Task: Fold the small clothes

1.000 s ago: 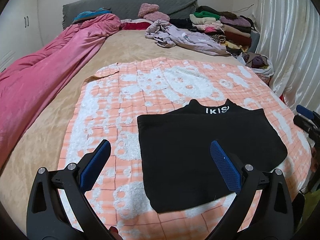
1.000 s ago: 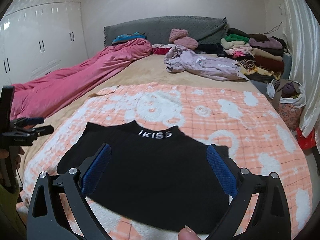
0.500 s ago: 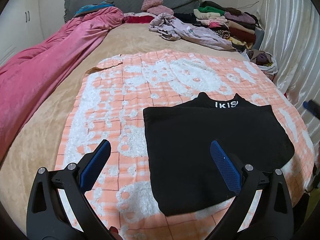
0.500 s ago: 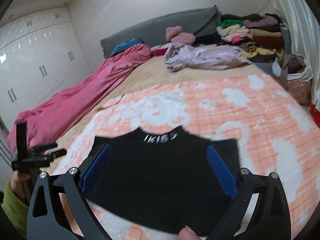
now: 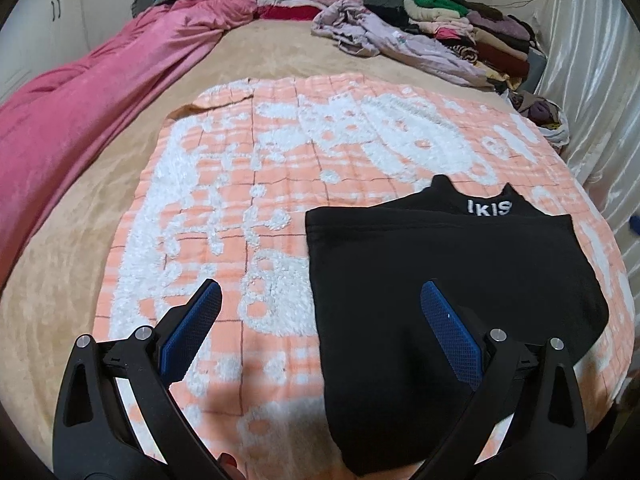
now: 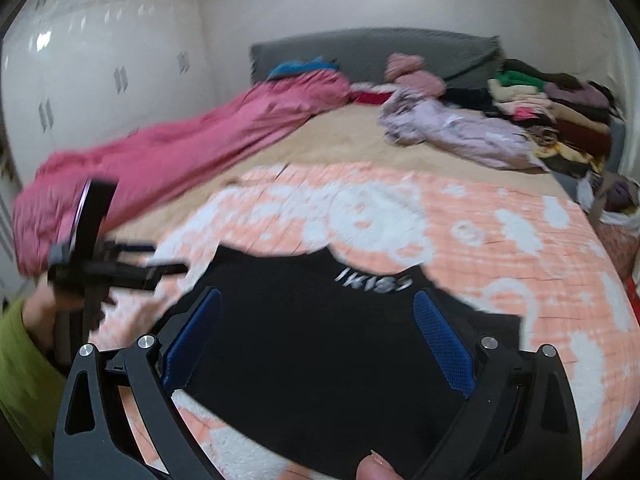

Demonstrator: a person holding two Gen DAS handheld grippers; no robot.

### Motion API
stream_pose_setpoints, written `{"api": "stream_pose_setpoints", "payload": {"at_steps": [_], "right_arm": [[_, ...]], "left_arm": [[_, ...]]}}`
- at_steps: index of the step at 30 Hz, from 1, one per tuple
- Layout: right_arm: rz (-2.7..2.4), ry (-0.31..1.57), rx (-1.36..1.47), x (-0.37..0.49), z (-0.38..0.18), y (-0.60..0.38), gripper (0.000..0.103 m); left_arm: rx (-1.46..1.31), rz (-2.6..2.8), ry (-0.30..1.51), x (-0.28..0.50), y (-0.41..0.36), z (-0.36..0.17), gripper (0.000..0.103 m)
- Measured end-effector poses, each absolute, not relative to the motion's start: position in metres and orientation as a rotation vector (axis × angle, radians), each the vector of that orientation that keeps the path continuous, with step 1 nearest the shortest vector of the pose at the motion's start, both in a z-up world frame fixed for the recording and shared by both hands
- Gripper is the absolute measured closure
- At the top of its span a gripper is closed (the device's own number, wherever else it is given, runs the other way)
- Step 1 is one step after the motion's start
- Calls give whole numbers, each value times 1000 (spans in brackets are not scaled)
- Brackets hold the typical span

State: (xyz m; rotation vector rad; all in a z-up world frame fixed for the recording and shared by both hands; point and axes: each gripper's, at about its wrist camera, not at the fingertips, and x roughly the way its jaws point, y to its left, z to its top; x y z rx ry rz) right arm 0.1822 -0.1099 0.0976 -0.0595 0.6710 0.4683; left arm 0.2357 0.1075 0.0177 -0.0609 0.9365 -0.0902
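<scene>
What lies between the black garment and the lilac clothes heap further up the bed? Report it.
Only bedding, in the left wrist view: beyond the black garment comes bare orange-and-white blanket, then tan bedcover, up to the lilac clothes heap.

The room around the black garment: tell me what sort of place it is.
Most likely a home bedroom. The black garment lies on an orange-and-white blanket spread over a bed with a grey headboard. White wardrobe doors line one wall, and folded clothes are stacked nearby.

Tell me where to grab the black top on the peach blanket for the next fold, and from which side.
Grip the black top at its straight left edge, coming in low from the left with the open left gripper. That edge lies flat and unobstructed on the peach blanket, so a finger could probably slide under it.
</scene>
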Motion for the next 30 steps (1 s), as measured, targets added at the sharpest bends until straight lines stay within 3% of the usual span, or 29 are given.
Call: {"api": "stream_pose_setpoints", "payload": {"at_steps": [10, 30], "right_arm": [[617, 756, -275, 160, 22, -21, 7], [710, 691, -527, 133, -23, 56, 7]], "left_arm": [[-162, -126, 1005, 262, 119, -10, 10], [-280, -164, 1071, 286, 126, -44, 10]]}}
